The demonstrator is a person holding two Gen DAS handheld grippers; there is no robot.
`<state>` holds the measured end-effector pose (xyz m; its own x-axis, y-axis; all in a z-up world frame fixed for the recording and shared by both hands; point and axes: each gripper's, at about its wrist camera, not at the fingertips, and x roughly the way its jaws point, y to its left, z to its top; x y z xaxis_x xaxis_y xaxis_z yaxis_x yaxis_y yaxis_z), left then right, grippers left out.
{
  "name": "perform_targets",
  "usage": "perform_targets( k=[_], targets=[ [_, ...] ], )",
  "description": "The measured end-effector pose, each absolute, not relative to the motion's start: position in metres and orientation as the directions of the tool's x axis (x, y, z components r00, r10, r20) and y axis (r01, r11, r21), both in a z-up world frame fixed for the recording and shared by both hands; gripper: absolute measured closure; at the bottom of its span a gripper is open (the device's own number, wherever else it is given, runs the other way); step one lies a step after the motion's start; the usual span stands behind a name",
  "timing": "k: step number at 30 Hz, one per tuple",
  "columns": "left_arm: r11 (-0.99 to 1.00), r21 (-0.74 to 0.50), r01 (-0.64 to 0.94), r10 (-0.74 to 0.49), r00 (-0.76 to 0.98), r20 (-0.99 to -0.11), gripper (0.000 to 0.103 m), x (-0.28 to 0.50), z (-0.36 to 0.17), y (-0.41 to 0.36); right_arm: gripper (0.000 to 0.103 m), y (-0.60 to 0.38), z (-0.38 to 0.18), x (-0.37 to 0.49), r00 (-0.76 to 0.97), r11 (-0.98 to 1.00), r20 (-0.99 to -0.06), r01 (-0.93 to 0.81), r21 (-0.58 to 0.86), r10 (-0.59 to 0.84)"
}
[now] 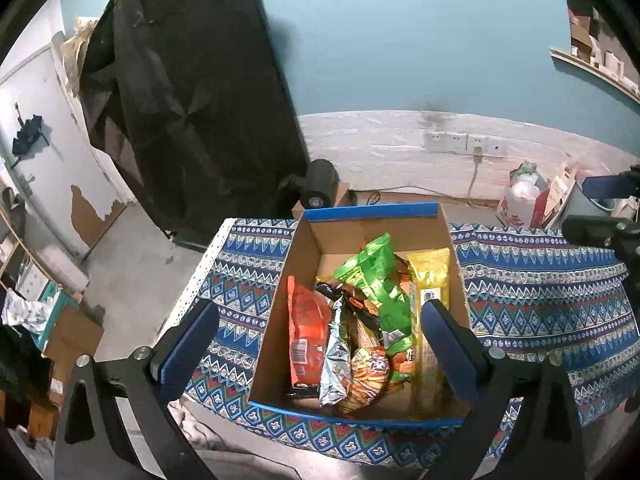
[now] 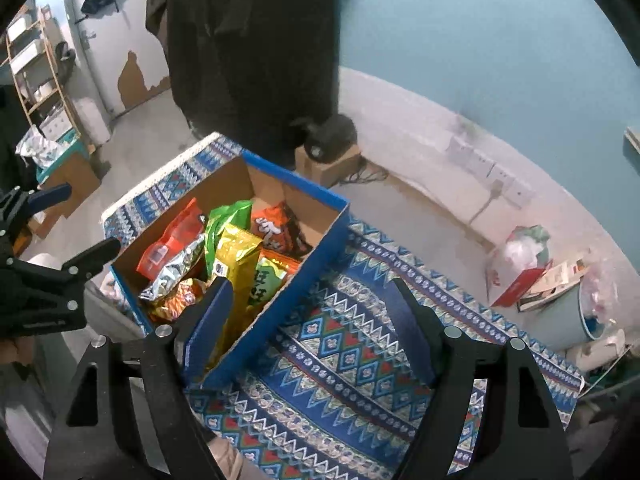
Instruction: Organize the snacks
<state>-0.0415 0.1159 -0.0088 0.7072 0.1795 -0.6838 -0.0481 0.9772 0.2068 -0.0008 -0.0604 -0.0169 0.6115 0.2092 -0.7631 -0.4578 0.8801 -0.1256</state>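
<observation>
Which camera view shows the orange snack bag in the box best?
The left wrist view: the orange snack bag stands nearly full-length at the box's left side. The right wrist view shows it smaller and partly covered by a silver bag.

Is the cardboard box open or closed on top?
Open: the cardboard box has no lid, and its snack packets show from above.

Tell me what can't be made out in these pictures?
- Left wrist view: the box floor and lower packets, buried under the green packet and others.
- Right wrist view: the yellow packet bottom, behind the box wall.
- Both views: packet lettering, too small; wall sockets, blurred.
</observation>
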Motion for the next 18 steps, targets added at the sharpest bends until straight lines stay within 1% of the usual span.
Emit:
perform_targets(
  k=[7, 18],
  targets=[
    [0.976, 0.215, -0.037, 0.175, 0.722, -0.67, 0.0, -0.051, -0.005, 0.104, 0.025, -0.073, -0.008, -0.015, 0.648, 0.877, -0.732, -0.455, -0.151, 0.21],
    [0.973, 0.227, -0.027, 0.177, 0.721, -0.67, 0.0, -0.046, -0.004, 0.088, 0.025, -0.092, -0.012, -0.017, 0.648, 0.885, -0.732, -0.444, -0.142, 0.207]
  ],
)
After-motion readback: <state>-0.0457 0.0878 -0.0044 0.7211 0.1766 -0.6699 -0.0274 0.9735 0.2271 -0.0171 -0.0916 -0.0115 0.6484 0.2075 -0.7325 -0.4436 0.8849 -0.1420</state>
